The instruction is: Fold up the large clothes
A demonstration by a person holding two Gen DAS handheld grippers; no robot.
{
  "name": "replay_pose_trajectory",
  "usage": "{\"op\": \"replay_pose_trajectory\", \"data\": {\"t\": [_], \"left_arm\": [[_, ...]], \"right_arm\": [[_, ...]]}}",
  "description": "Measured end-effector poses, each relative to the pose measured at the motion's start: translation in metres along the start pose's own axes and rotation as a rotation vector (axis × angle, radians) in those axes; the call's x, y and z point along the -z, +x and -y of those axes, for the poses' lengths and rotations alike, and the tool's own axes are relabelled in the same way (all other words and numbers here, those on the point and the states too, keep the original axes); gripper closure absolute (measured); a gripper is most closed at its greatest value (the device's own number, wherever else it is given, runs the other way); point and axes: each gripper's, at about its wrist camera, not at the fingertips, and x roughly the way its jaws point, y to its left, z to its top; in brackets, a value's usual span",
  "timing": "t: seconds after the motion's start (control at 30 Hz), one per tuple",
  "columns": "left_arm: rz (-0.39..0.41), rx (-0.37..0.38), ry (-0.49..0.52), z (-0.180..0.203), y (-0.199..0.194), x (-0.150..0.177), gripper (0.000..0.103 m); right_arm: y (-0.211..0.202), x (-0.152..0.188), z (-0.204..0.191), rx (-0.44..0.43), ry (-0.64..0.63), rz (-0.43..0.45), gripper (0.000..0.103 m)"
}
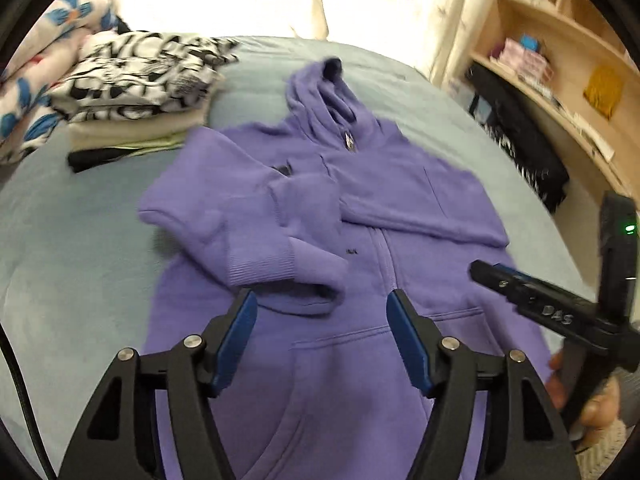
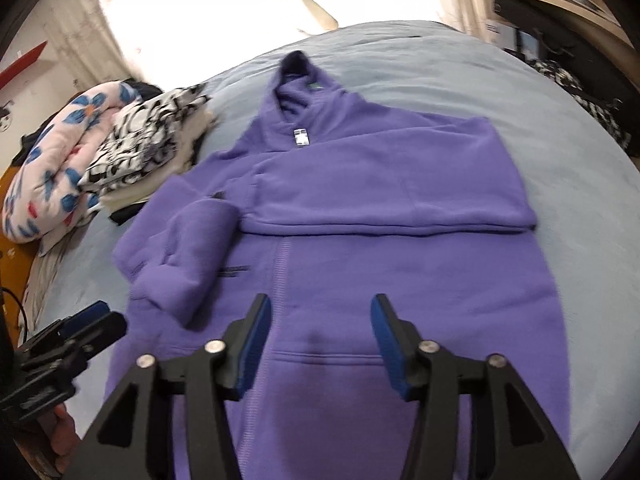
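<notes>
Two sleeves already lie folded across the chest of the purple hoodie (image 1: 320, 208), which is spread face-up on the bed (image 1: 80, 240), in the left wrist view. Left gripper (image 1: 322, 336) hovers over the hem pocket, fingers apart, nothing between them; folded clothes (image 1: 136, 92) are stacked near the left shoulder.

Right wrist view: right gripper (image 2: 318, 344) likewise parted and empty above the pocket. Risk, as judged: lifting the hem unevenly could let the loosely bunched left cuff (image 2: 180, 280) slide off, spoiling the fold.

A home bedroom: a bed (image 1: 80, 240) fills the frame, folded clothes (image 1: 136, 92) upper left, wooden shelves (image 1: 560, 92) upper right.
</notes>
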Motion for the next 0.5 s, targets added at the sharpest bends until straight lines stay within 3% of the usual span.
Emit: {"op": "replay_pose_trajectory", "data": {"t": [0.27, 0.47, 0.5], "left_arm": [[0.010, -0.120, -0.027, -0.037, -0.019, 0.020, 0.037], [-0.003, -0.144, -0.075, -0.068, -0.015, 0.029, 0.037], [-0.004, -0.144, -0.087, -0.075, -0.016, 0.030, 0.037]], "right_arm": [[0.009, -0.006, -0.080, -0.083, -0.165, -0.021, 0.049], [0.019, -0.004, -0.152, -0.147, -0.416, 0.005, 0.048], [0.026, -0.002, -0.164, -0.122, -0.481, 0.001, 0.047]]}}
